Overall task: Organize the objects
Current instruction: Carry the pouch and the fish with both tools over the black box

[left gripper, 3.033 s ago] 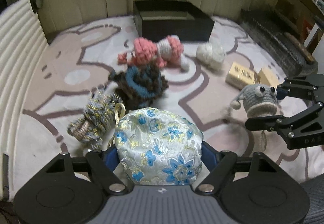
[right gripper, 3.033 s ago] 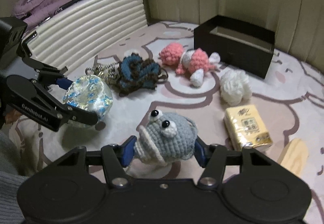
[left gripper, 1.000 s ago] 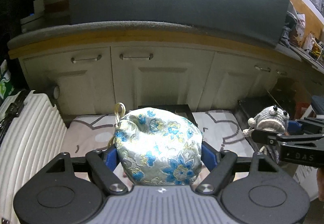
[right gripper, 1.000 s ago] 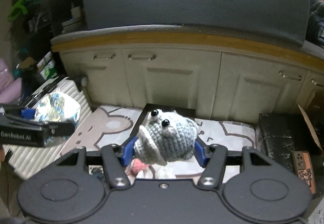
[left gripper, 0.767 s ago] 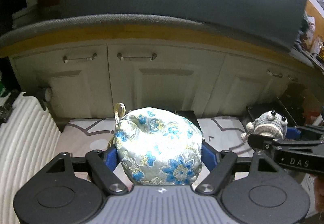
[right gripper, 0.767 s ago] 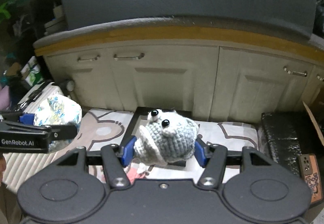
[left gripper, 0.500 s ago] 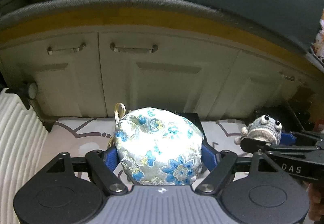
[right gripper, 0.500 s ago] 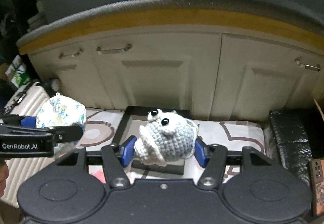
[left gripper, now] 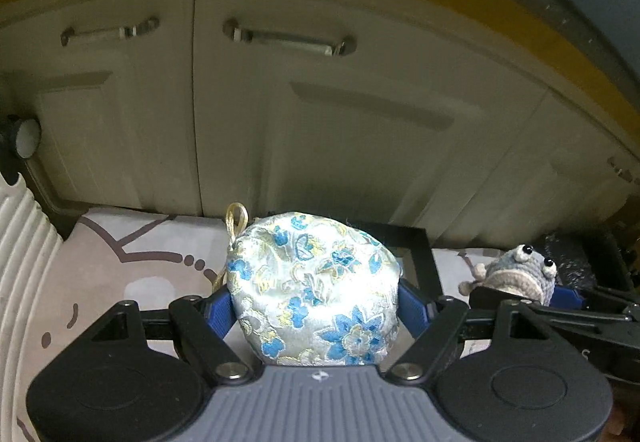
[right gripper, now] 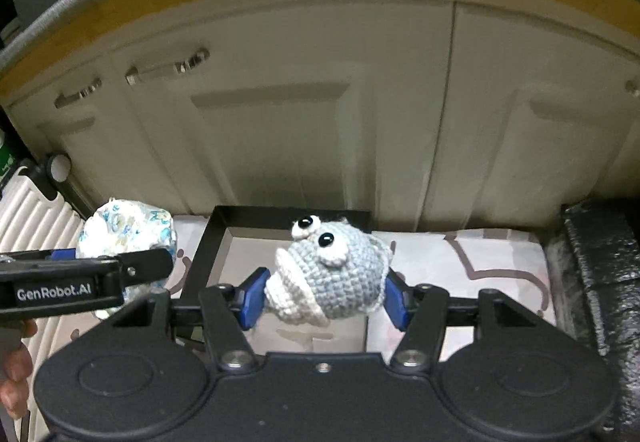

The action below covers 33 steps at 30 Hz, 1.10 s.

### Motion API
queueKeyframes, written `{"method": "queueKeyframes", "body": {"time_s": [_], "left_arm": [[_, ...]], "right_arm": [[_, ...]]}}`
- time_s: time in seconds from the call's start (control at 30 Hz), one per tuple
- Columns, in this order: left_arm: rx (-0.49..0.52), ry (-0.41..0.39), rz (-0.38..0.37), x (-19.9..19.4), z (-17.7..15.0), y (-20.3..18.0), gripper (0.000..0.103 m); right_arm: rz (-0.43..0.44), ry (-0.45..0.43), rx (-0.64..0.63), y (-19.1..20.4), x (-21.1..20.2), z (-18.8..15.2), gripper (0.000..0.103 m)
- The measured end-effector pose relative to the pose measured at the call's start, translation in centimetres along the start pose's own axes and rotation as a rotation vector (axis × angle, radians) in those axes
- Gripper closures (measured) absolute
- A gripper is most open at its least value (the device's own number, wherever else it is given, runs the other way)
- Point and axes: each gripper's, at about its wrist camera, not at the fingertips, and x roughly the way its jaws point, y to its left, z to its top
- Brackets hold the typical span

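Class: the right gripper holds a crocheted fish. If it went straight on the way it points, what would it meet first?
Probably the open black box just beyond the crocheted fish; depth is unclear.

A pale mat (right gripper: 472, 254) printed with grey-brown outlines covers the floor at the foot of cream cabinet doors (right gripper: 280, 138). Directly on it, ahead of and below the right jaws, lies an open black box (right gripper: 200, 262). A dark block (right gripper: 592, 274) lies right of those jaws; a ribbed white case (left gripper: 20, 262) flanks the left jaws.
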Motion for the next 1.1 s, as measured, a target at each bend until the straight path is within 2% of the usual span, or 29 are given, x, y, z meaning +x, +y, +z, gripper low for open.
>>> {"method": "queueKeyframes", "body": {"time_s": [0.23,0.37,0.7,0.8,0.87,1.1], "left_arm": [[-0.034,0.006,-0.015,1.8,0.3,1.1,0.023],[-0.056,0.002,-0.048,2.4,0.6,1.4,0.023],[-0.062,0.026,-0.103,4.5,0.4,0.4,0.023],[-0.104,0.024,-0.123,5.2,0.2,0.8,0.018],[-0.136,0.03,-0.124,5.7,0.0,1.2,0.01],[-0.105,0.079,-0.067,6.5,-0.6,1.2,0.01]], "right_arm": [[0.006,0.06,0.046,-0.7,2.8,-1.3,0.043],[0.02,0.07,0.055,-0.6,3.8,-1.7,0.043],[0.024,0.101,0.063,-0.2,5.9,-2.3,0.043],[0.017,0.107,0.06,-0.3,6.2,-2.5,0.043],[0.018,0.109,0.06,-0.3,6.4,-2.6,0.043],[0.024,0.104,0.069,-0.4,6.6,-2.6,0.043]]}}
